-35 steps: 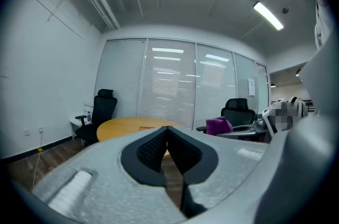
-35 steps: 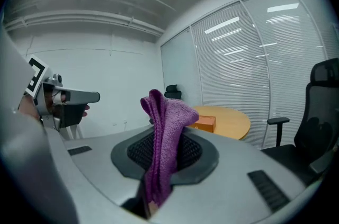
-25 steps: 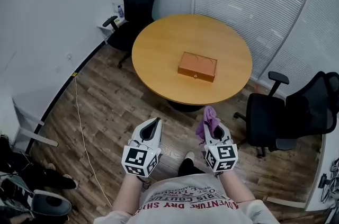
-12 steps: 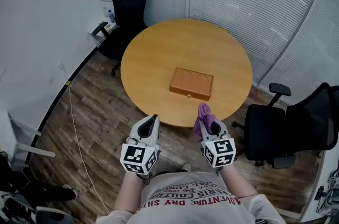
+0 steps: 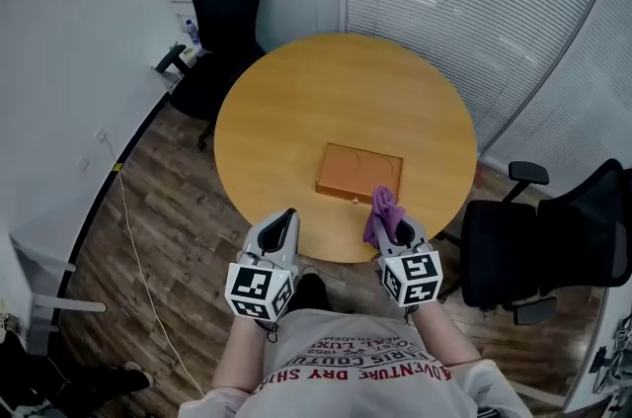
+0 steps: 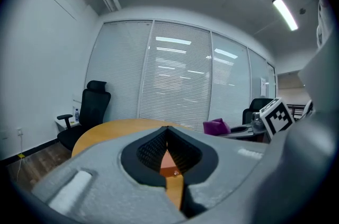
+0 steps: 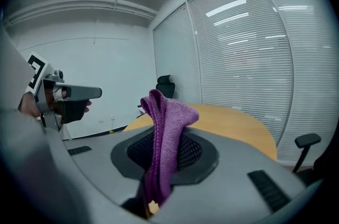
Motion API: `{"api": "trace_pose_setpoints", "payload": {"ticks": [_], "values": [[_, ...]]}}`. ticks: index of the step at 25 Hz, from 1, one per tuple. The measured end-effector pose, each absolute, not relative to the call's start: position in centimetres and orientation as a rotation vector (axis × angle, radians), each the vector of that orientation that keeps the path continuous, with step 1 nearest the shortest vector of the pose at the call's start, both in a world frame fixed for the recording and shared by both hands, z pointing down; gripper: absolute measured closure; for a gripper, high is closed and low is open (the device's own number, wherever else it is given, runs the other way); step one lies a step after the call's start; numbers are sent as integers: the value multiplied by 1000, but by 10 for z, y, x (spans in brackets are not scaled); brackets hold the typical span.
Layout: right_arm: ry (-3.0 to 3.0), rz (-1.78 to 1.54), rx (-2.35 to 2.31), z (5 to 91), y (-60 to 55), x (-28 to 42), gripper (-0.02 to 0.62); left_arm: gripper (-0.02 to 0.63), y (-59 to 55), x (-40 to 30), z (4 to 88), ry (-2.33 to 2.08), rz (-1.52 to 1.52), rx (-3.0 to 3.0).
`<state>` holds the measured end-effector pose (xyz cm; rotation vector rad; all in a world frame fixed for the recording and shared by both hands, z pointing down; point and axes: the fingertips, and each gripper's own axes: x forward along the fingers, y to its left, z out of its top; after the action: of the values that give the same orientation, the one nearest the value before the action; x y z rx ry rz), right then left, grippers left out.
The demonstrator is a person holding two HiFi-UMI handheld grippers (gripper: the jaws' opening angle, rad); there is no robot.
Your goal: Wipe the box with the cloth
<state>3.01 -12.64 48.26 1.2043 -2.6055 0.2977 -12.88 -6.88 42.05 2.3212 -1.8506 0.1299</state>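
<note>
Approach step: cloth is pinched in right gripper near the box; left gripper is closed, empty; lowering onto the box is needed.

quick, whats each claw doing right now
left claw: closed, nothing in it
right claw: closed on the purple cloth
</note>
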Motion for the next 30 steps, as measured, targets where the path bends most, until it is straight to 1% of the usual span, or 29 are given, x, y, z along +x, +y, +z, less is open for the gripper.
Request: {"api": "trace_pose_setpoints", "payload": {"ticks": [9, 15, 22, 30], "values": [[-2525, 316, 1301, 486, -214, -23, 520, 597, -183, -190, 417, -1730, 129, 2416], [-2430, 305, 1301, 507, -267, -56, 520, 597, -240, -219, 431, -1644, 146, 2473], [-2275, 258, 1237, 548, -313, -84, 520, 597, -281, -242, 450, -1569, 162, 2512], [-2074, 160, 1061, 608, -346, -102, 520, 597, -299, -260, 472, -1529, 156, 2484]]}}
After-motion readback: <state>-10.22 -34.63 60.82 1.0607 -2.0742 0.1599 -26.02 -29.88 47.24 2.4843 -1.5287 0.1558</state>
